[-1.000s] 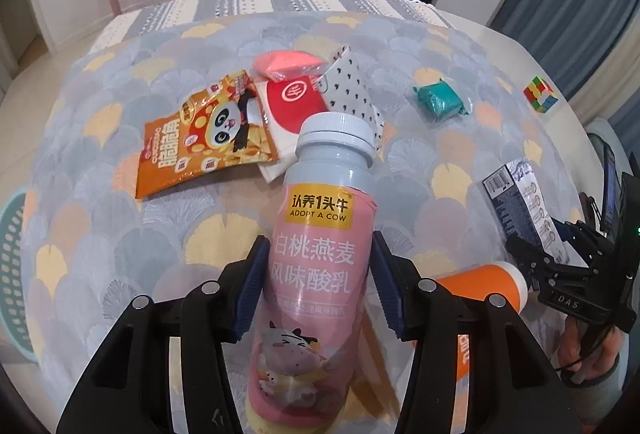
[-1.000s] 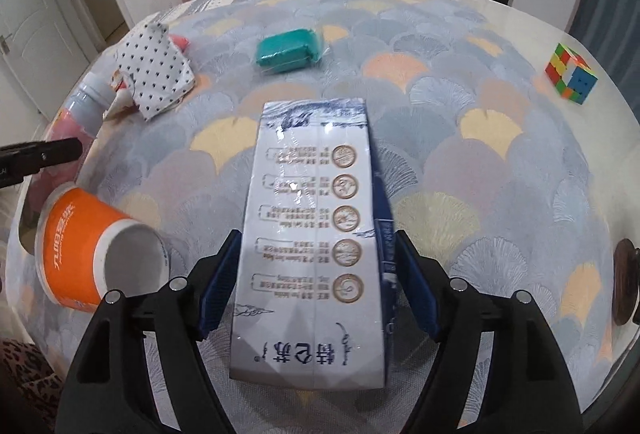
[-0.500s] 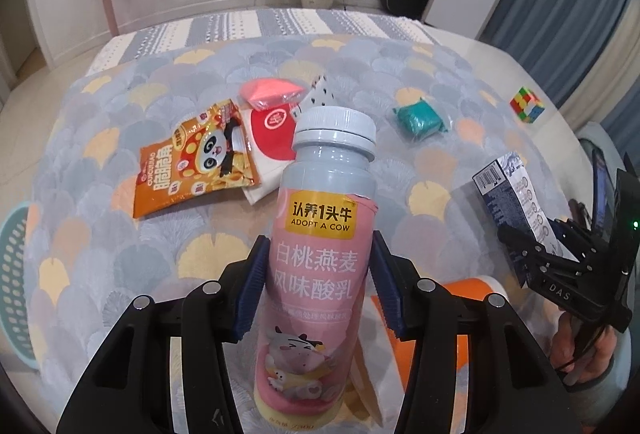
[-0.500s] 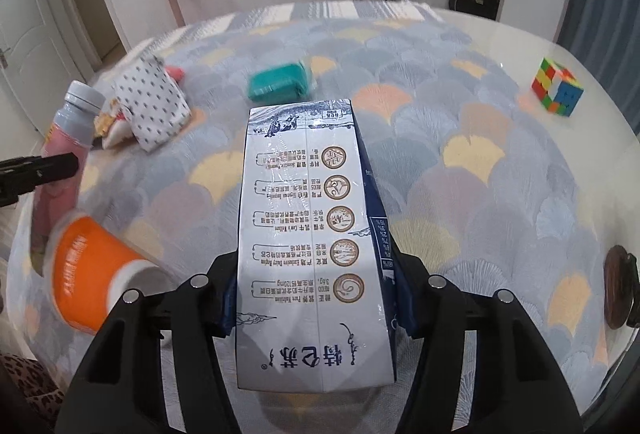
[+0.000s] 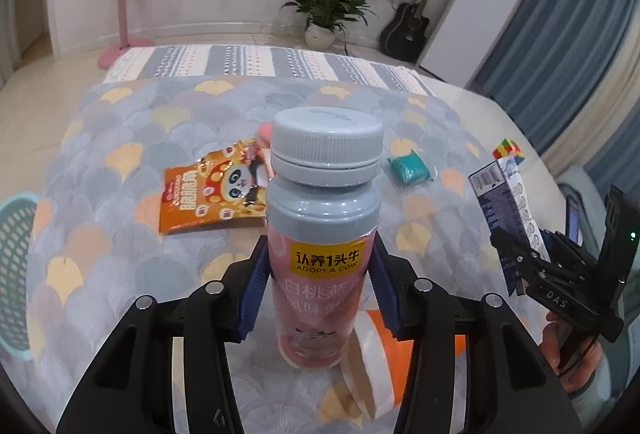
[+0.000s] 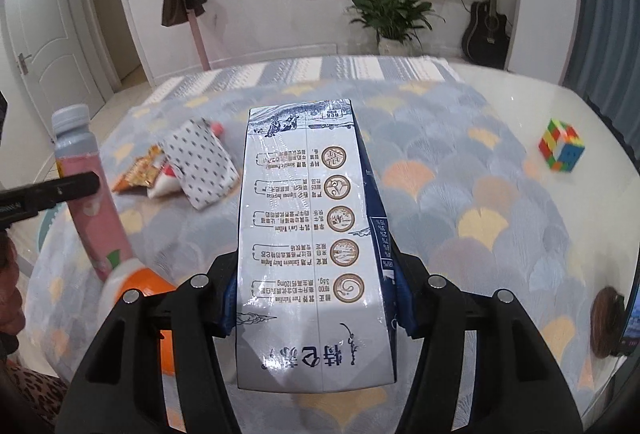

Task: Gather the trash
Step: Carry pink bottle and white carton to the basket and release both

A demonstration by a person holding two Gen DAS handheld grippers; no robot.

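Your left gripper (image 5: 318,298) clamps the pink yogurt bottle (image 5: 323,234) upright above the patterned bedspread (image 5: 120,162); its jaws are closing. Your right gripper (image 6: 316,294) grips the blue-and-white milk carton (image 6: 310,234), lifted clear beside the orange cup (image 5: 384,350).

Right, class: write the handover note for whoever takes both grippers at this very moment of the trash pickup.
Left gripper: shut on the pink yogurt bottle, lifted off the bed.
Right gripper: shut on the milk carton, also lifted.
On the bedspread: orange paper cup on its side, panda snack bag, teal packet, polka-dot pouch.
Teal basket at the bed's left edge.
Done: two items picked up.
Left: bin both, probably in the basket, then collect the rest.
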